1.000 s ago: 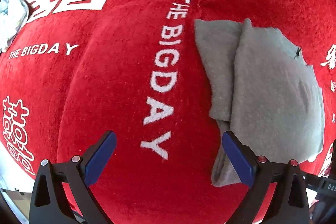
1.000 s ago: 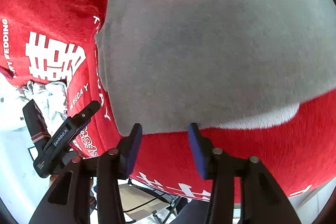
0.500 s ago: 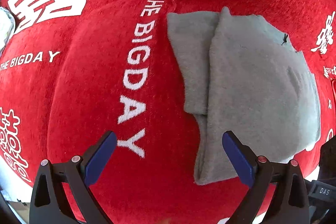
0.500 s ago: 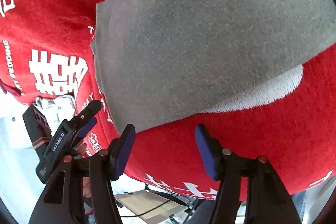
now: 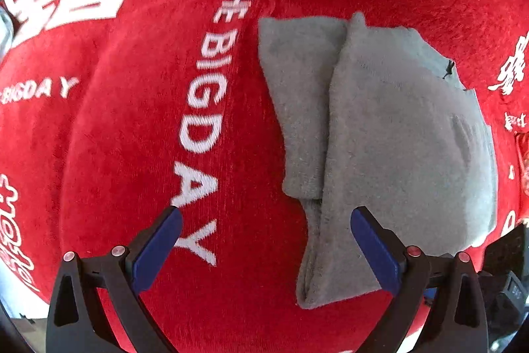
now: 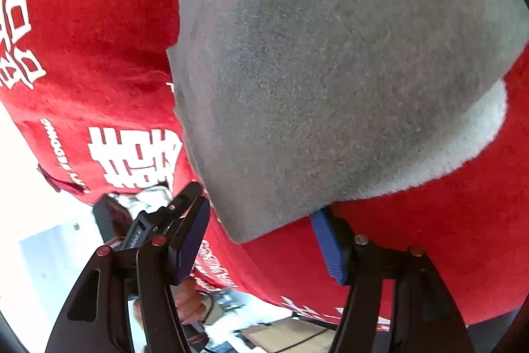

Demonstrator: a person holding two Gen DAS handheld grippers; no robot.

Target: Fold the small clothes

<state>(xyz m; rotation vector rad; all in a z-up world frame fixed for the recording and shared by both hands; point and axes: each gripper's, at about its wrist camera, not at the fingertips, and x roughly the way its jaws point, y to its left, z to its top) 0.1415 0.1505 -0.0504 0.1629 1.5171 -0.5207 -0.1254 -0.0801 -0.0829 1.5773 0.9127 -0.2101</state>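
Note:
A grey garment [image 5: 396, 138] lies folded on the red cloth [image 5: 132, 138], with a narrower layer showing along its left side. My left gripper [image 5: 264, 243] hangs open above the cloth; the garment's near left corner lies between its fingers, close to the right pad [image 5: 373, 250], untouched. In the right wrist view the grey garment [image 6: 330, 71] fills the upper frame. My right gripper [image 6: 261, 234] sits at the garment's near corner with its jaws opening. The corner dips between them and the pads do not press on it. The left gripper [image 6: 155, 220] shows beside it.
The red cloth [image 6: 99, 38] bears white lettering and covers the whole table. Its near edge drops off just below both grippers. A cardboard box [image 6: 291, 333] lies on the floor beyond it, and a crumpled white item [image 6: 148, 194] sits at the cloth's far side.
The right gripper's jaws have widened while it rolled and sank closer to the garment's near corner. In the left wrist view the garment has slid a little to the left.

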